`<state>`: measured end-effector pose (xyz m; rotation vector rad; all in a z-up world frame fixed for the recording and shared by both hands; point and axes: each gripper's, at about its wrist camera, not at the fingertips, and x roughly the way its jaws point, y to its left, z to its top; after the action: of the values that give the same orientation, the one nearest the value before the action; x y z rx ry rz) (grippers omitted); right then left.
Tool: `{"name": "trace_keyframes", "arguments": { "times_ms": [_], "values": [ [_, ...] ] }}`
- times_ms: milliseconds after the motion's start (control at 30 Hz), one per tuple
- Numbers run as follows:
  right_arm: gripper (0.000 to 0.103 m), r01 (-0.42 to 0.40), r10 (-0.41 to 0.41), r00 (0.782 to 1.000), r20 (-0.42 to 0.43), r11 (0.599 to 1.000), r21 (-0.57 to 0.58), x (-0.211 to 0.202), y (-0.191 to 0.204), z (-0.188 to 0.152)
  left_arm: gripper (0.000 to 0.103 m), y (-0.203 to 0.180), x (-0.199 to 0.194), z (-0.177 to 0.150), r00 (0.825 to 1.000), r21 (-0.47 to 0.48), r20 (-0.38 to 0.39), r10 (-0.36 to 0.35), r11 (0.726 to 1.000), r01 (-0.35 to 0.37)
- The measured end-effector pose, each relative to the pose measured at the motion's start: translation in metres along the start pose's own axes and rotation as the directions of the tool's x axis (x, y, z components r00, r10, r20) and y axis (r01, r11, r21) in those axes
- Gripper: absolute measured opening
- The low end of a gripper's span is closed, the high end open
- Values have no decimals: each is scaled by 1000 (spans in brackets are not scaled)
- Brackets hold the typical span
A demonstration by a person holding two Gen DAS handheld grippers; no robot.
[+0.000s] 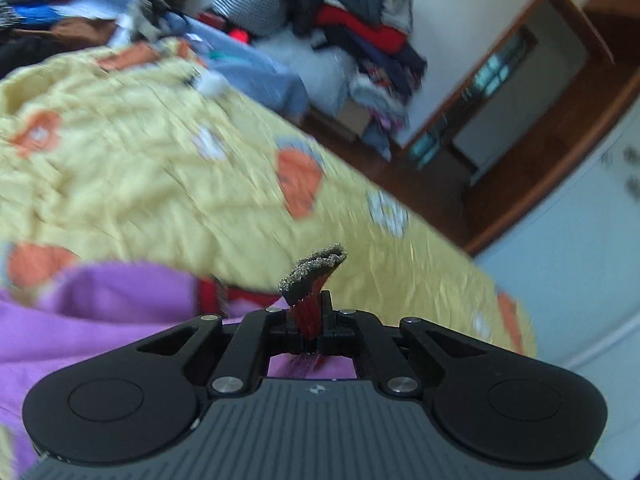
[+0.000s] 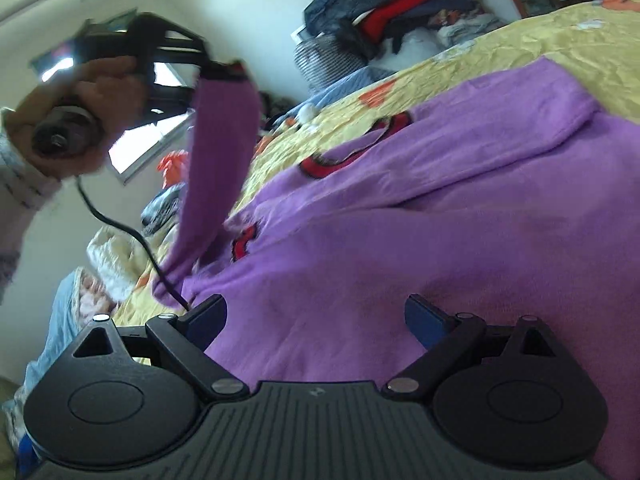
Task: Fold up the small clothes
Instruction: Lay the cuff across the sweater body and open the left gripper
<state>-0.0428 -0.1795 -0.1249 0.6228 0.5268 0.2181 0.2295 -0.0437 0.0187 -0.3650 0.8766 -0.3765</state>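
I have the left claw clamped tight on the red-and-dark cuff of a purple garment, and from the right wrist view I can see that sleeve lifted clear of the bed, hanging in a long strip from the claw while the person's hand grips the handle above it. The right claw stands wide open with nothing between its jaws, low over the body of the garment, which lies spread across the yellow patterned bedspread. The far sleeve looks already laid in along the body, though I cannot be sure it is a finished fold. My reading is that the job is early: one sleeve is in the air on its way across, and the lengthwise folds of the body are all yet to do. As for containers, I see no basket or box set out for finished pieces; a heap of mixed clothes rises against the wall beyond the bed, with what may be a cardboard box under it, too blurred to tell what it holds.
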Motion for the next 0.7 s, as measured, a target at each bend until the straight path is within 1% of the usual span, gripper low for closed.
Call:
{"name": "trace_keyframes", "arguments": {
  "times_ms": [100,167,200,300,433,600,700],
  "values": [
    [97,71,-74,995,70,996,50,-10,-4,-1,4,-25,35,-27,998,27,-58,-10,1000,12],
    [96,152,-156,986,56,986,68,-12,-5,0,4,-41,54,-43,997,59,-80,0,998,5],
    [96,181,-183,982,42,982,57,-13,-3,2,4,-45,60,-50,996,70,-85,1,998,5],
    [96,269,-268,963,21,963,-21,-19,5,6,5,-61,81,-67,994,107,-105,19,994,-8],
    [97,289,-289,957,16,953,-94,-23,7,8,5,-76,99,-84,991,138,-134,28,990,-10],
    [97,295,-296,955,4,952,-75,-29,2,4,5,-89,109,-99,986,156,-168,21,988,6],
    [97,290,-290,957,13,954,-72,-32,0,-1,5,-98,115,-104,983,166,-181,17,986,14]
  ]
}}
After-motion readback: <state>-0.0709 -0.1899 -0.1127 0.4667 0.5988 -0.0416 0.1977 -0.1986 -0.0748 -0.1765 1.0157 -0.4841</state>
